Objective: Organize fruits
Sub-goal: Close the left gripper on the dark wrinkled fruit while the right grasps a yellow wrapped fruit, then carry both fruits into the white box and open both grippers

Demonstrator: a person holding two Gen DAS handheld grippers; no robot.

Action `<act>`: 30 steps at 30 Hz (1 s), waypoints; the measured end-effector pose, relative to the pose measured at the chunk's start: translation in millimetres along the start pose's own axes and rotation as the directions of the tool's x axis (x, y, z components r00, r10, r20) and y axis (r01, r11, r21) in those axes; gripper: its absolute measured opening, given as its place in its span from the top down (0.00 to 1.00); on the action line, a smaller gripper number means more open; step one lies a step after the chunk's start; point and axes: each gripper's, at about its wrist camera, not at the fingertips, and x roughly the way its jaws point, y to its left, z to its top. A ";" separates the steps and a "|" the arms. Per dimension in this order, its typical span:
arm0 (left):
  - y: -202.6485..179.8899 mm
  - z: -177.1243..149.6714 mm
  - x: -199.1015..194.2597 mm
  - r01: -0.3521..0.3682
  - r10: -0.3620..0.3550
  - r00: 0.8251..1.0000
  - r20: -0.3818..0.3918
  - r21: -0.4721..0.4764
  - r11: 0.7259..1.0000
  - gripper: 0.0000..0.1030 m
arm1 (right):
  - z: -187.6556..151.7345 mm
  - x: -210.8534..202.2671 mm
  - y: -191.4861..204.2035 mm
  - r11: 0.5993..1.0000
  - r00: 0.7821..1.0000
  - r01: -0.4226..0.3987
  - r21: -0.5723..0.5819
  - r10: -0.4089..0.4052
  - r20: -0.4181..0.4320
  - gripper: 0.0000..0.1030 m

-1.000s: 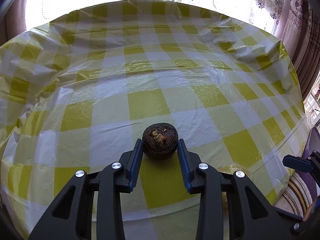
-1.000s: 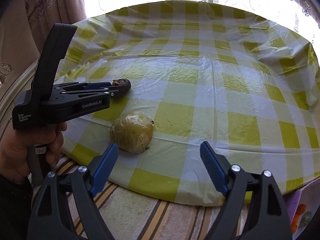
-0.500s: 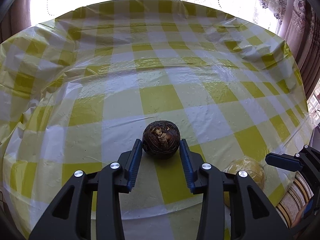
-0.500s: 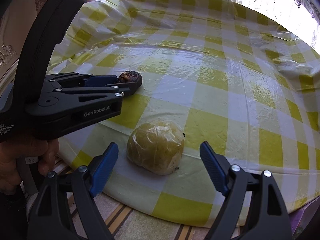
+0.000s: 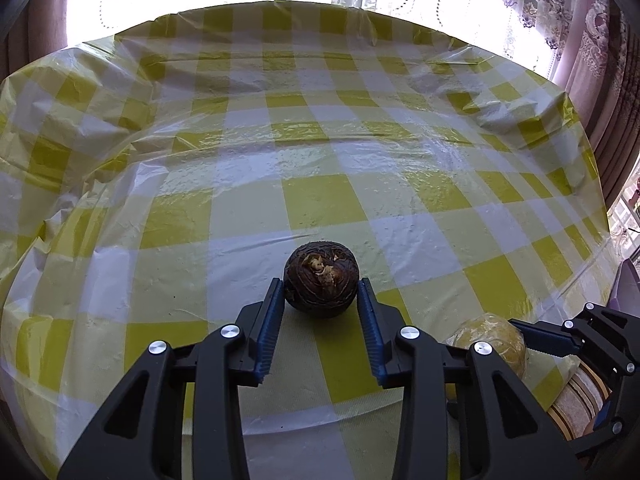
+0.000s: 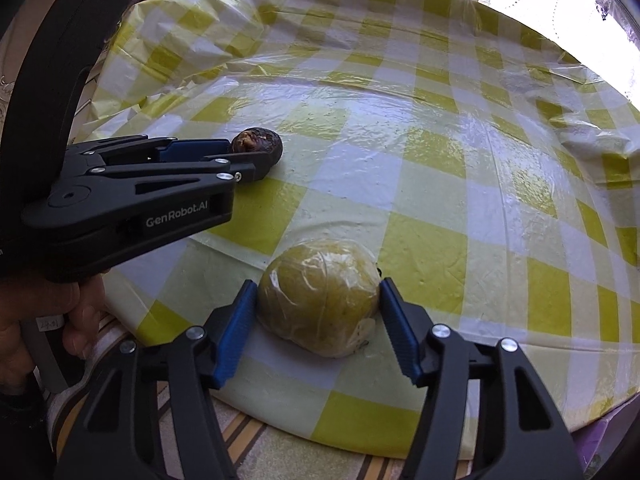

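While left tongs (image 5: 321, 296) clamp dark fruit (image 5: 321, 278), right tongs (image 6: 318, 304) closing around wrapped fruit (image 6: 318, 297).

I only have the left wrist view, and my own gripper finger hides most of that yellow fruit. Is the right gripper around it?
Observer: Yes. The right gripper straddles the yellow fruit; its jaws are closing, pads meeting both sides.
Operator: Is the fruit bare?
Observer: No, it is wrapped in clear film.
Operator: Where does it sit?
Observer: On the checked tablecloth, close to the table's near edge.
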 end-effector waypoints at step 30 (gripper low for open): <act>-90.8 -1.1 -32.8 0.101 -0.104 0.995 0.011 0.168 0.981 0.65 | -56.3 -73.1 -83.0 0.979 0.995 0.056 0.197 -0.071 0.066 0.40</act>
